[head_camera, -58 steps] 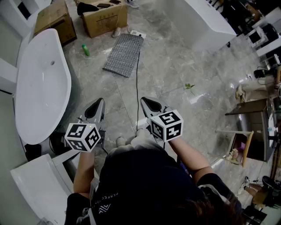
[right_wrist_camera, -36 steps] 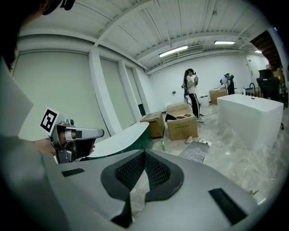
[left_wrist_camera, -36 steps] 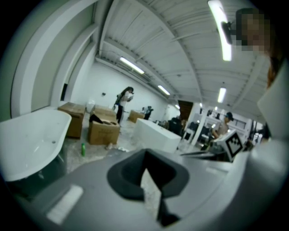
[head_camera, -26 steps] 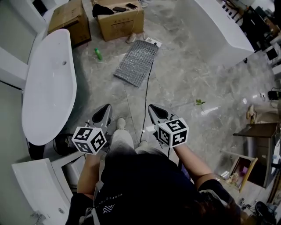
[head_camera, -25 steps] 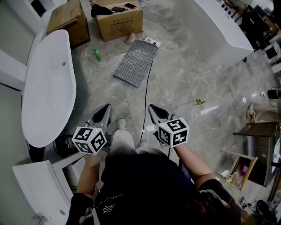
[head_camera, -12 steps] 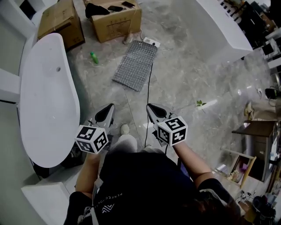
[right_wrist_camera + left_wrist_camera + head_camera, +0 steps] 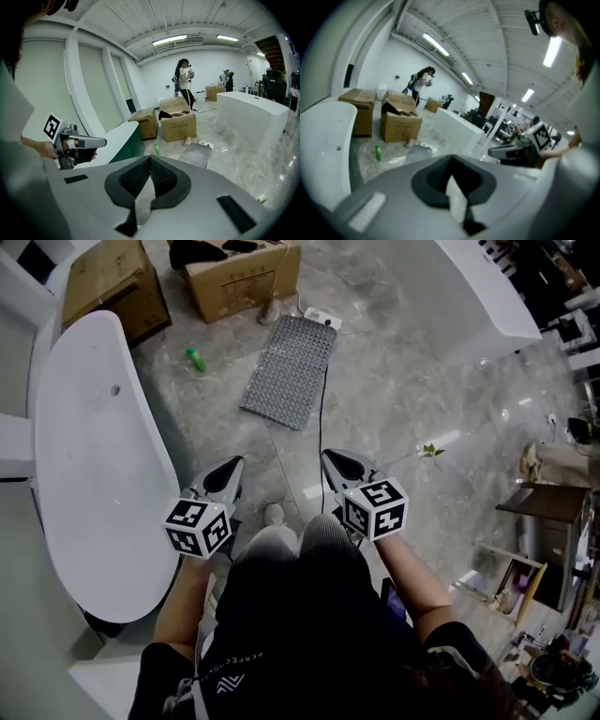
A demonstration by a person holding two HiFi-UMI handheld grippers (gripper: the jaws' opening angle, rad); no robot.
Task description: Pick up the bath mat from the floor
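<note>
The grey textured bath mat (image 7: 291, 371) lies flat on the marble floor, well ahead of both grippers. It also shows small in the left gripper view, bath mat (image 7: 419, 153), and in the right gripper view, bath mat (image 7: 195, 154). My left gripper (image 7: 227, 472) and right gripper (image 7: 337, 463) are held side by side at waist height, pointing toward the mat. Both are shut with nothing between their jaws. The left gripper (image 7: 77, 142) appears in the right gripper view, and the right gripper (image 7: 518, 152) in the left one.
A white bathtub (image 7: 94, 456) runs along the left. Cardboard boxes (image 7: 239, 273) stand beyond the mat, with a green bottle (image 7: 195, 359) nearby. A black cable (image 7: 323, 418) runs from a power strip (image 7: 319, 317) across the mat's right edge. A white counter (image 7: 487, 287) stands at upper right.
The person has stepped forward beside the tub, so the mat sits a little nearer. Both grippers stay shut and keep their place in front of the body.
</note>
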